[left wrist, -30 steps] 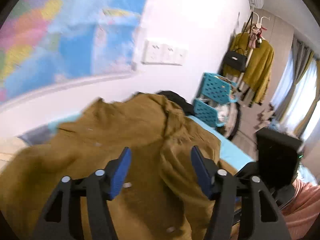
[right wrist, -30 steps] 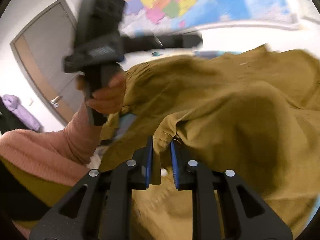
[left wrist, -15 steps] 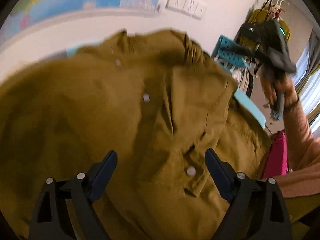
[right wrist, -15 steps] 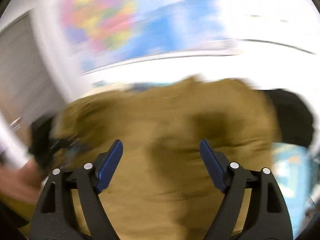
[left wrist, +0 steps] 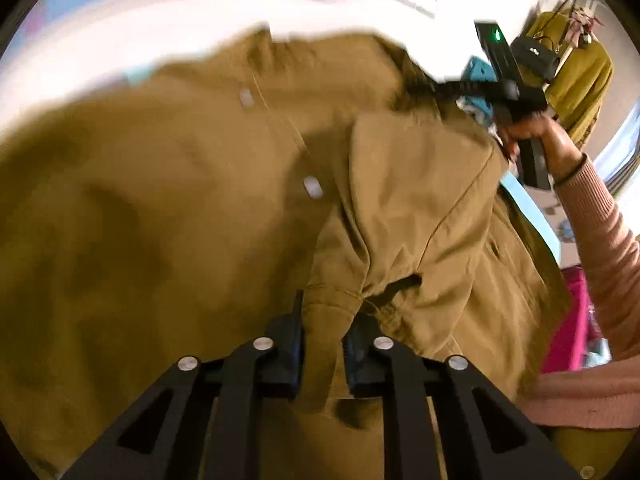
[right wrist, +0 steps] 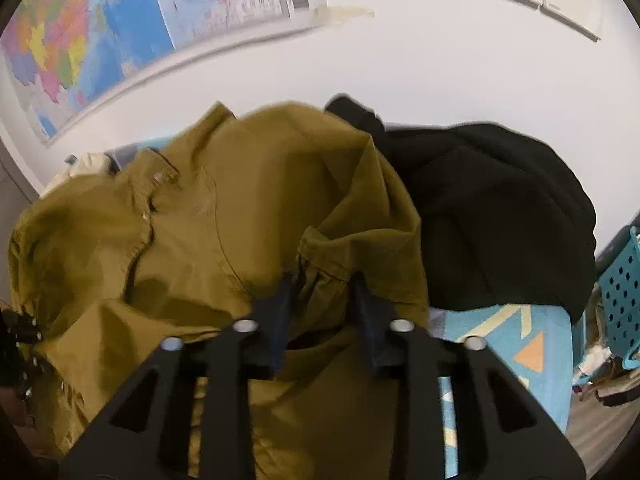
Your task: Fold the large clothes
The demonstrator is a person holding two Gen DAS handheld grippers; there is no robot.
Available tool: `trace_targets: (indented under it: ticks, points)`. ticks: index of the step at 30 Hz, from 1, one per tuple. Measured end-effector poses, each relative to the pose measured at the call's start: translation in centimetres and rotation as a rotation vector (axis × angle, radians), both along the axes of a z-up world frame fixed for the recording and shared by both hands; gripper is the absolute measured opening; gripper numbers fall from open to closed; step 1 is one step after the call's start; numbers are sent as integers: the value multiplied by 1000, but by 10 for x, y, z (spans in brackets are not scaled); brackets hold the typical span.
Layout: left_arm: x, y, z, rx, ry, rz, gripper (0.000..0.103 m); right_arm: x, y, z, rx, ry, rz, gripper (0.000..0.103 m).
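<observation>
A large olive-brown button shirt lies spread on the bed and fills the left wrist view. My left gripper is shut on a sleeve cuff of it at the near edge. In the right wrist view the same shirt lies bunched. My right gripper is closed onto a gathered cuff, with cloth between the blue pads. The right gripper body and the hand holding it show at the upper right of the left wrist view.
A black garment lies right of the shirt on the blue patterned bed cover. A teal perforated basket stands at the far right. A white wall with a map is close behind. A mustard coat hangs at the back.
Both grippers were open half a second ago and have now closed on the shirt's cuffs. The right gripper let go of a fold one second ago and moved to the far right side.
</observation>
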State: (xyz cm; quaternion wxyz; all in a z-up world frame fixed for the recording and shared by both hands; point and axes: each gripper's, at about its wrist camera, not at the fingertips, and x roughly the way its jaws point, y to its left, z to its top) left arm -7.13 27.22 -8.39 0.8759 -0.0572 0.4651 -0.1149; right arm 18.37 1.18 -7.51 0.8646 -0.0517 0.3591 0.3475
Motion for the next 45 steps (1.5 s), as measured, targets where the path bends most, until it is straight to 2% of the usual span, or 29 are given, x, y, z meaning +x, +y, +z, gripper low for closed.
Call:
trace_targets:
  ticks: [1,5,7,9,10,12,13,14,15,16,18,21,22,25,27,29,31,33,34,36,38,39,40,43,45]
  points:
    - [0,4,8,16,-20,11,10,-3,-10,8,61,5,7,15]
    - [2,31,51,86,-142,71,8,-3,-64,46,346,11,-15,14]
    - [13,41,64,109,-168,89,9,2,-74,49,409,41,-20,14]
    - [29,47,64,133,-147,103,12,8,-68,42,363,50,-50,15]
    - [39,51,59,148,-124,119,19,12,-64,36,346,69,-65,15]
    - [56,60,48,167,-63,149,26,24,-56,17,332,120,-90,21]
    - [62,65,41,174,-38,159,30,29,-54,9,320,132,-114,27]
    - [66,70,32,195,-8,194,34,32,-52,3,302,133,-130,40]
    - [70,76,27,211,17,235,40,34,-49,-2,289,129,-153,47]
    - [71,81,26,194,26,250,47,33,-47,-4,283,123,-162,50]
    - [62,93,27,83,11,243,57,29,-50,1,274,98,-170,54]
    - [44,98,33,76,-41,246,59,6,-57,17,261,-17,-190,56]
    - [39,99,33,78,-47,243,64,-4,-57,23,264,-55,-190,58]
    - [40,96,30,82,-36,226,65,-40,-40,37,255,-168,-133,62]
    - [45,88,24,124,-38,212,65,-57,-19,37,226,-195,-45,62]
    - [53,85,20,154,-39,211,63,-66,10,30,154,-226,25,63]
    - [64,89,17,182,-32,225,48,-61,32,16,129,-176,72,63]
    - [76,95,13,232,-23,272,35,-52,52,1,76,-168,71,64]
    - [80,99,13,232,-11,282,34,-47,58,-6,55,-169,66,65]
    - [85,106,15,204,-10,295,34,-35,63,-15,47,-162,45,66]
    - [85,106,21,217,-21,301,35,-30,63,-13,60,-147,32,64]
    - [82,106,24,222,-30,304,40,-31,62,-9,54,-145,22,64]
    - [78,105,27,220,-37,301,46,-35,61,-4,64,-142,15,66]
    - [56,103,41,206,-84,290,54,-65,58,17,97,-190,58,66]
    - [34,100,54,233,-139,290,60,-87,65,28,108,-222,116,66]
